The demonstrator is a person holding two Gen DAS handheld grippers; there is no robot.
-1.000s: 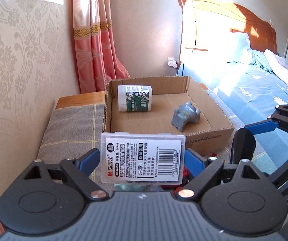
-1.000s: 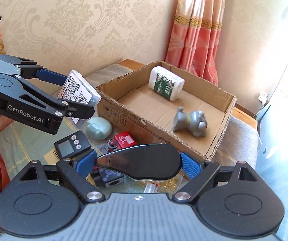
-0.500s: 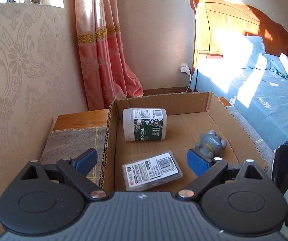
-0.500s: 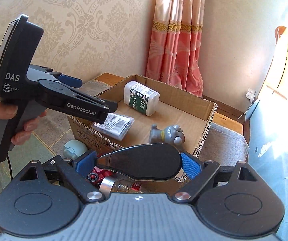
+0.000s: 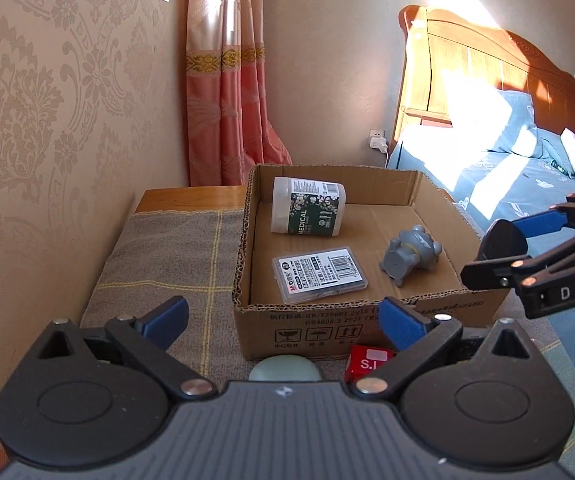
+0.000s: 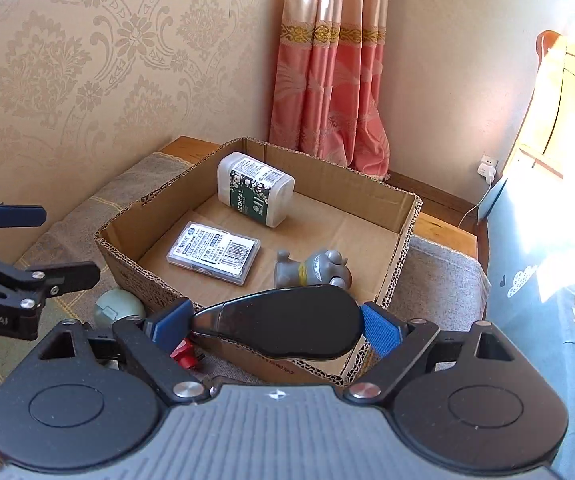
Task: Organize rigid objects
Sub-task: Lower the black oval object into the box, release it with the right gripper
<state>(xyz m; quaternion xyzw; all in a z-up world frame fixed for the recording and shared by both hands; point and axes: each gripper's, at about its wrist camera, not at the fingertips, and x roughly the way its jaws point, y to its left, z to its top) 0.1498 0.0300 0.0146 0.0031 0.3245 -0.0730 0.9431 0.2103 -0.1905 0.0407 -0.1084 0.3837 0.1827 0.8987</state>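
Nearest, in the left wrist view: left gripper (image 5: pixel 283 316), jaws spread wide and just now opening further, nothing between the blue pads (image 5: pixel 167 316). Just beyond the pads, on the checked cloth (image 5: pixel 159 248): a pale green oval thing (image 5: pixel 285 368) and a small red block (image 5: pixel 367 360), both close against the front wall of the cardboard box (image 5: pixel 327 320).

In the right wrist view: right gripper (image 6: pixel 275 324) clamped across a black, glossy, teardrop-shaped thing (image 6: pixel 283 324), one pad at each end, held above the near corner of the box (image 6: pixel 403 216). Same grip seen from the left wrist at the right edge, the black thing (image 5: pixel 503 240) poking out between the fingers.

Inside the box, from front to back: a clear flat plastic case (image 5: pixel 319 274) with a printed label and barcode, lying flat near the front wall; beside it to the right, a grey toy figure (image 5: pixel 409 254) on its side; further in, near the back left corner, a white tub (image 5: pixel 307 212) with a dark green label, also on its side. None of the three touching.

Behind the box: bare wooden tabletop (image 5: pixel 191 198), patterned wallpaper, a pink curtain (image 5: pixel 227 80). Far right: a wooden headboard (image 5: pixel 467 56) and blue bedding in sunlight.
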